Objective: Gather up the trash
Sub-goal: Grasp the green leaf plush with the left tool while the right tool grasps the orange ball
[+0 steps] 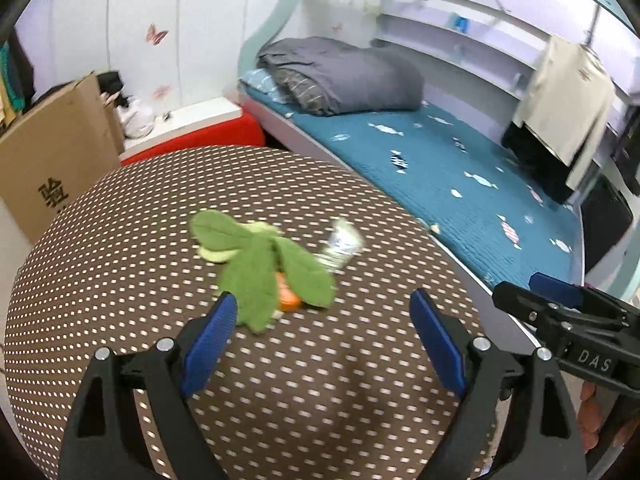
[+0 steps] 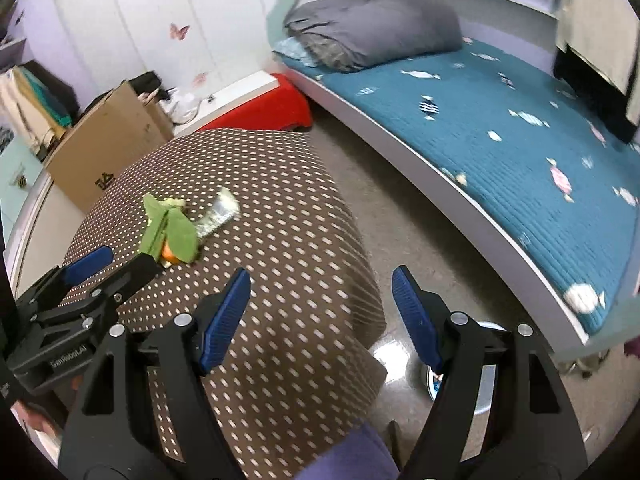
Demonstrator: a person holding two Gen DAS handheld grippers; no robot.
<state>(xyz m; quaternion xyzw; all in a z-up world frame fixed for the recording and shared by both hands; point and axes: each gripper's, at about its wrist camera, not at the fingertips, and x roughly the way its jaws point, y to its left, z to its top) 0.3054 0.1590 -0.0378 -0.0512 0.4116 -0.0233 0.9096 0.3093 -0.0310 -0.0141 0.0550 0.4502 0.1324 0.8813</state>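
Both grippers are held wide apart, nothing between the jaws.
Left gripper (image 1: pixel 324 300) is poised over the dotted table (image 1: pixel 120 240); right gripper (image 2: pixel 320 280) at its edge. Wrapper (image 1: pixel 340 246) lies mid-table, touching the green toy (image 1: pixel 260 264).

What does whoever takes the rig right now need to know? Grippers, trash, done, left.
Left gripper: open, empty, above the brown dotted tablecloth, just short of the green plush toy.
Right gripper: open, empty, over the table's edge by the floor.
Trash: a crumpled silver wrapper lies on the cloth beside the plush; something orange sits under the plush, too hidden to identify.
A round light-coloured container, possibly the bin, stands on the floor below the right gripper.
Done: nothing visibly collected.
Left: pick up the wrapper, check the orange item, drop them in the bin.
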